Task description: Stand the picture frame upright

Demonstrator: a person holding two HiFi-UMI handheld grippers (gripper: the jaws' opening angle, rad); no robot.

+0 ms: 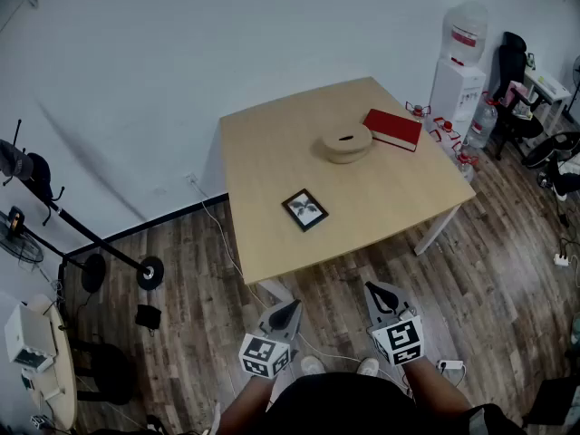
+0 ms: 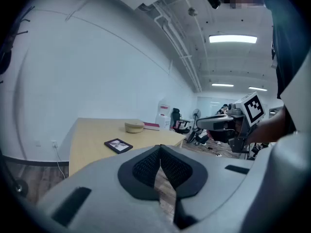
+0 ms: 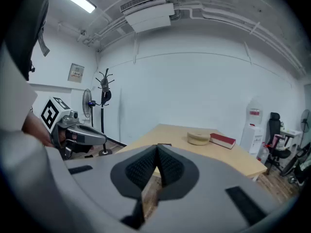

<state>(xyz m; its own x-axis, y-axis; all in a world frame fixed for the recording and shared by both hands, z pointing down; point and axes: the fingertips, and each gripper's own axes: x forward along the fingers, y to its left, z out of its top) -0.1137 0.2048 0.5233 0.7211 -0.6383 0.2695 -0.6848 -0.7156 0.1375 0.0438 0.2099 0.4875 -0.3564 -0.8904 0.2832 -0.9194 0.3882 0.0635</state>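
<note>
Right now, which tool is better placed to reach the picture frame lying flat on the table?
Left, probably: the left tool is nearly in line with the picture frame, the right tool off to the side. Both are shut and empty.

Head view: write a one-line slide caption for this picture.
Picture frame lies flat on the table; left gripper and right gripper, both shut and empty, hover before its near edge.

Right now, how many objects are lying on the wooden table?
3. The picture frame lies flat near the front edge of the table; the round beige box sits further back; the red book lies just beside it, toward the far right corner. Nothing seems hidden.
</note>
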